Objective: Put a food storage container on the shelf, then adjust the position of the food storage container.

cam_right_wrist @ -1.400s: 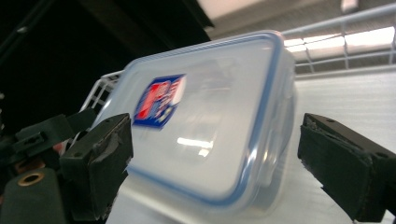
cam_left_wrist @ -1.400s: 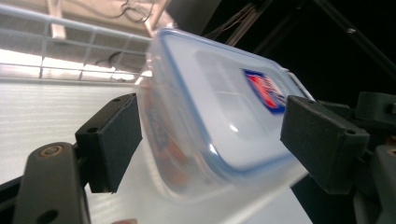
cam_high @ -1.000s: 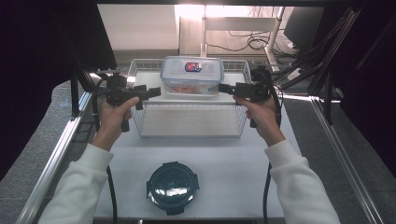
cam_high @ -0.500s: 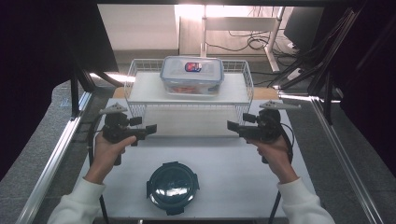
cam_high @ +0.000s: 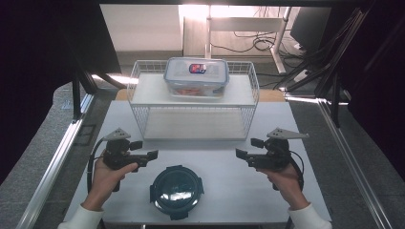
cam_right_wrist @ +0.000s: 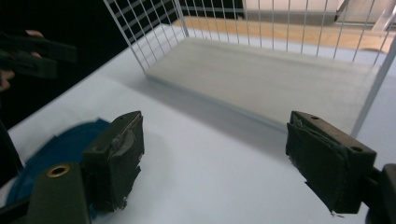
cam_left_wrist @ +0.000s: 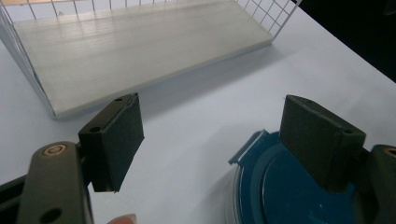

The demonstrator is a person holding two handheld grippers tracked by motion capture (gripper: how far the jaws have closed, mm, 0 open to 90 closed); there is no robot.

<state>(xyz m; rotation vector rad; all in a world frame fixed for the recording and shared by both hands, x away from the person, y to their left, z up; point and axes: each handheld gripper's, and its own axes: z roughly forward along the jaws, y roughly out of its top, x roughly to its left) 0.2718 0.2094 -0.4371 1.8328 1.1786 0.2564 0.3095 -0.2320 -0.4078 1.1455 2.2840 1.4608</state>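
Flanking the round blue container [cam_high: 176, 191], which sat on the tabletop [cam_high: 229, 191] between them, the left gripper [cam_high: 152, 154] and right gripper [cam_high: 237, 153] held their jaws apart, seemingly poised to grasp it together.

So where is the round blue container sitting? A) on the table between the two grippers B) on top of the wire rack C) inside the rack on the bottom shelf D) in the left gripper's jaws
A: the round blue container lies on the white table, with the left gripper and right gripper open at either side of it, neither one touching it.
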